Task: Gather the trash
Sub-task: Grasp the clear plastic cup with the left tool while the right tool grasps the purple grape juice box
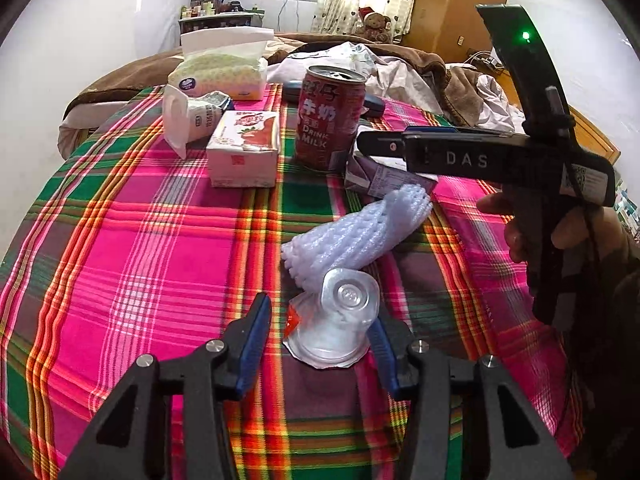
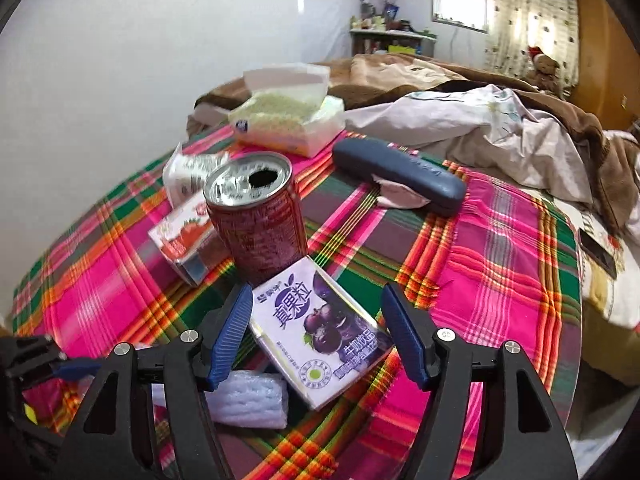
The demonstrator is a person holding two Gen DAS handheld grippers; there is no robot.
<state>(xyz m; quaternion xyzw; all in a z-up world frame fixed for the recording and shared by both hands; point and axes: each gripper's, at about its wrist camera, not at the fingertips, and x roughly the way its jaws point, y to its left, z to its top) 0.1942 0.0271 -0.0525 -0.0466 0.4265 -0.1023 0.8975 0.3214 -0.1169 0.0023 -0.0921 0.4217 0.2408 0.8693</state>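
A clear, crumpled plastic cup (image 1: 340, 316) lies mouth-down on the plaid cloth (image 1: 140, 240) between the blue pads of my left gripper (image 1: 322, 346). The right pad touches it and the left pad stands a little off it. A white foam net sleeve (image 1: 356, 236) lies just behind the cup. My right gripper (image 2: 318, 334) is wide open around a flat purple drink carton (image 2: 320, 336) without pressing on it. A hand (image 1: 540, 232) holds that gripper at the right of the left wrist view. An opened red milk can (image 2: 256, 216) stands upright just beyond the carton.
Left of the can lie a strawberry drink carton (image 1: 244, 148) and a white yoghurt pack (image 1: 192, 116), with a tissue pack (image 1: 224, 76) behind them. A dark glasses case (image 2: 400, 176) lies to the right. Rumpled bedding (image 2: 500, 128) borders the cloth at the back right.
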